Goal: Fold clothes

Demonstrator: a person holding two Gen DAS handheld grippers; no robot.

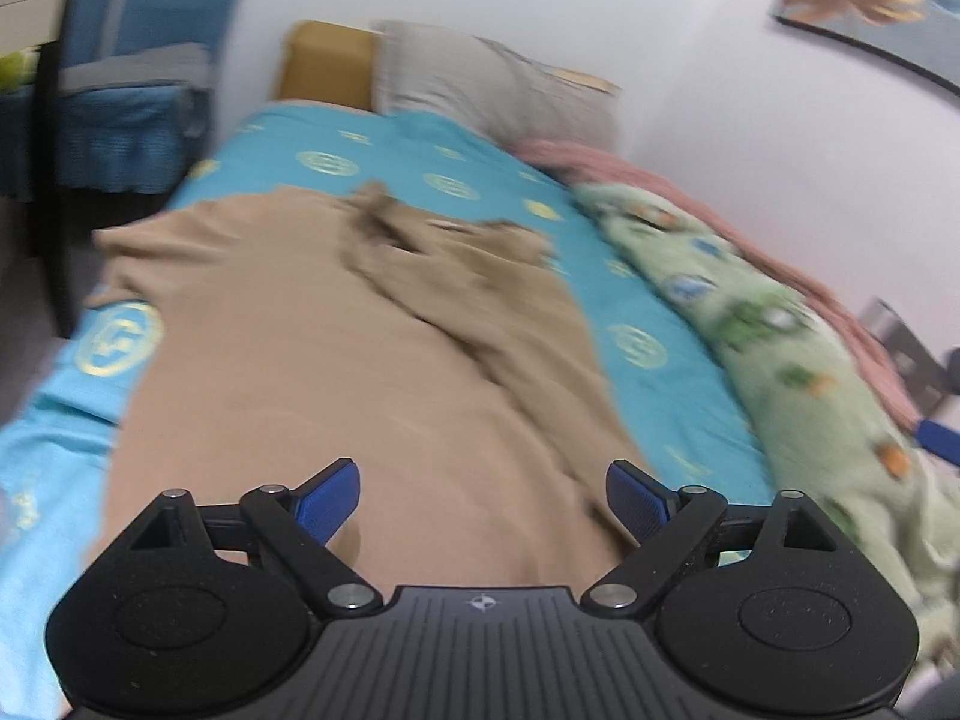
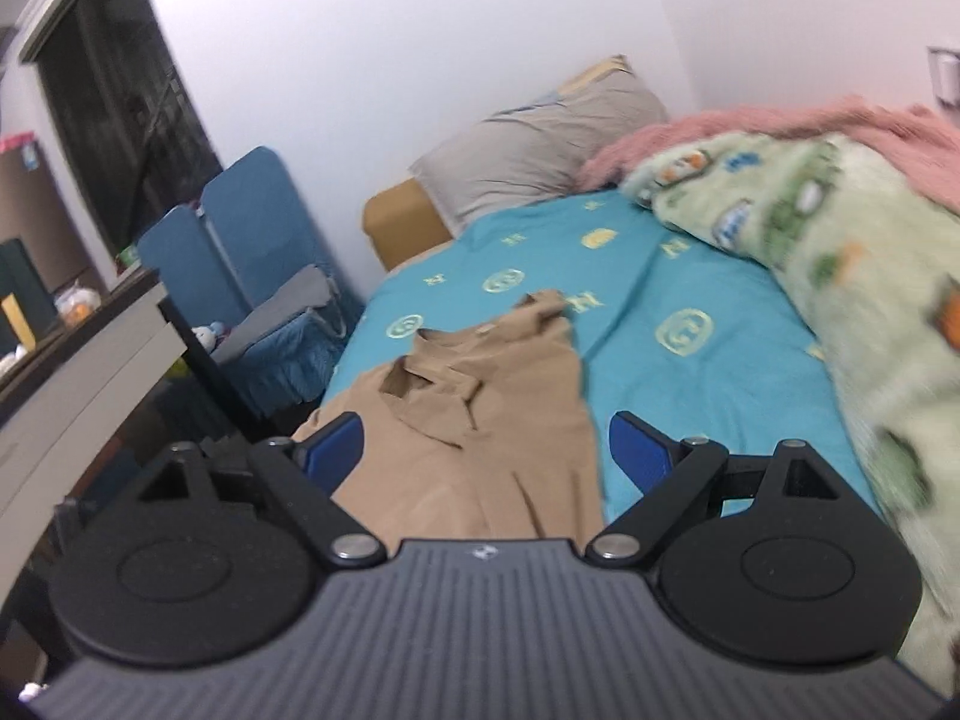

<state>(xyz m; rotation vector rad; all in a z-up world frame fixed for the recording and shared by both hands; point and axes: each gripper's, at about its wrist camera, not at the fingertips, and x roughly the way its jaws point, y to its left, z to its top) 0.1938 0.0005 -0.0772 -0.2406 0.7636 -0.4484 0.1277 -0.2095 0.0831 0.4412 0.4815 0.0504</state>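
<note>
The bed (image 2: 708,384), under a turquoise sheet (image 1: 336,138), carried the work. Along its far side lay a green quilt (image 2: 840,252) and a pink blanket (image 2: 780,120); a grey pillow (image 2: 540,156) stood at the head.

The shirt (image 2: 480,414), a tan collared garment, lay on the sheet near the bed's near edge, collar toward the pillow. In the right view one side appeared turned in over the body, with a sleeve end (image 2: 543,306) reaching past the collar. No compact folded stack was visible. Judged from this, folding was partial at most: the body remained long and spread, and the lower part could not be seen in full. Whether the turned-in side was a deliberate fold or a loose lie could not be settled.

The left hand-held gripper (image 1: 483,495) hovered over the shirt's lower body, jaws wide apart, holding nothing. The right hand-held gripper (image 2: 486,450) hovered likewise, jaws wide apart and empty.

The sheet bore yellow round emblems (image 2: 684,330) and letters resembling "H" (image 2: 585,300); blur prevented a sure reading. No garment label was legible.
</note>
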